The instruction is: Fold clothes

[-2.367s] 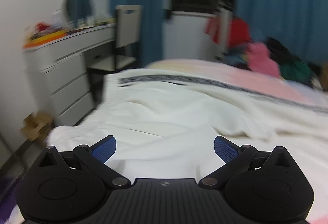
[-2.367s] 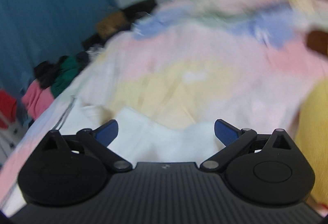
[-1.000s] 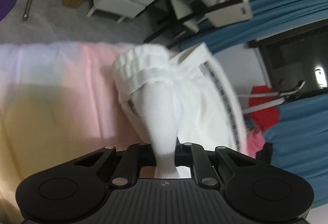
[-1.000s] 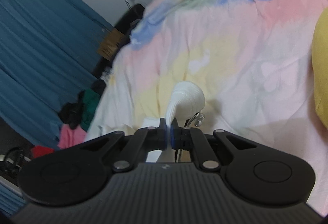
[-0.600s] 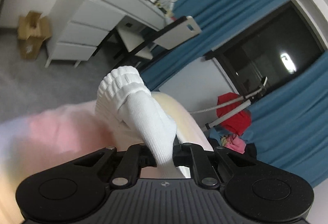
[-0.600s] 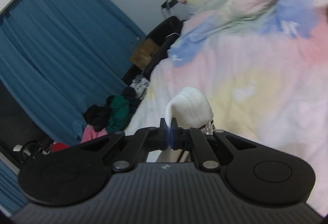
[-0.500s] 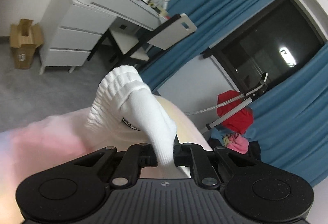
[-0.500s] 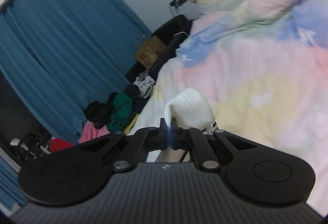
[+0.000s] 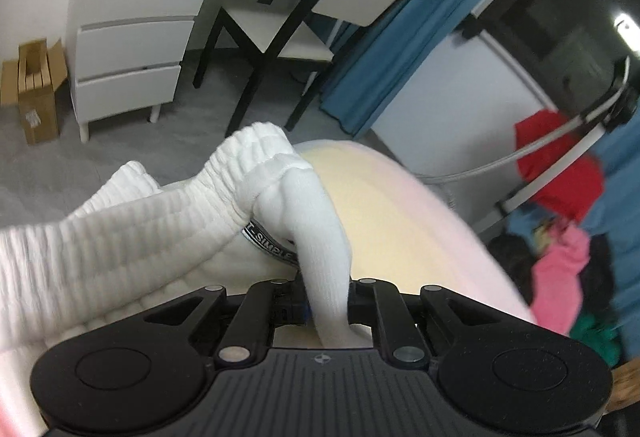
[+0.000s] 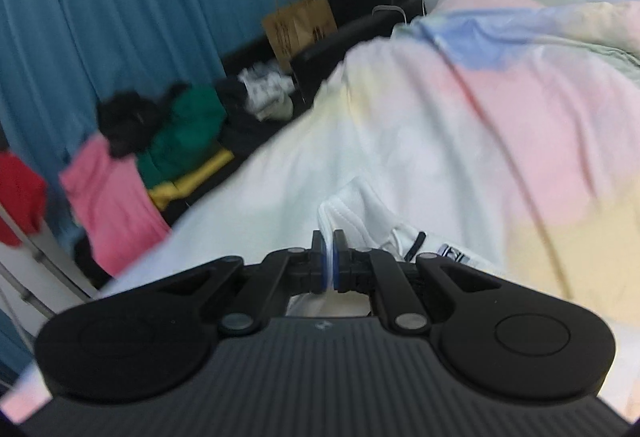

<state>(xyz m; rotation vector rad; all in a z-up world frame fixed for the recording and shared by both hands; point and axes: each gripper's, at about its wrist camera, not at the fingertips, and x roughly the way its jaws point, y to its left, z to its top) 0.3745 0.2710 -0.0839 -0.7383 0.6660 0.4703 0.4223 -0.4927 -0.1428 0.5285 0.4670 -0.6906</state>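
Observation:
A white garment (image 9: 168,221) with a ribbed elastic band and a black-and-white label hangs from my left gripper (image 9: 326,301), which is shut on a thick bunch of its fabric above the bed. In the right wrist view my right gripper (image 10: 329,269) is shut on a thin stitched edge of the same white garment (image 10: 360,221), low over the pastel bedcover (image 10: 520,141). A dark cord and a label show just right of that grip.
A white chest of drawers (image 9: 136,37), a black-legged chair (image 9: 304,17) and a cardboard box (image 9: 32,89) stand beyond the bed end. A heap of pink, green, black and red clothes (image 10: 152,141) lies by the blue curtains (image 10: 120,5). A brown paper bag (image 10: 300,25) stands further back.
Both grippers shut on the white garment and lifted it off the bed. In the last half second both views swung lower, and the garment now trails to the left of my left gripper.

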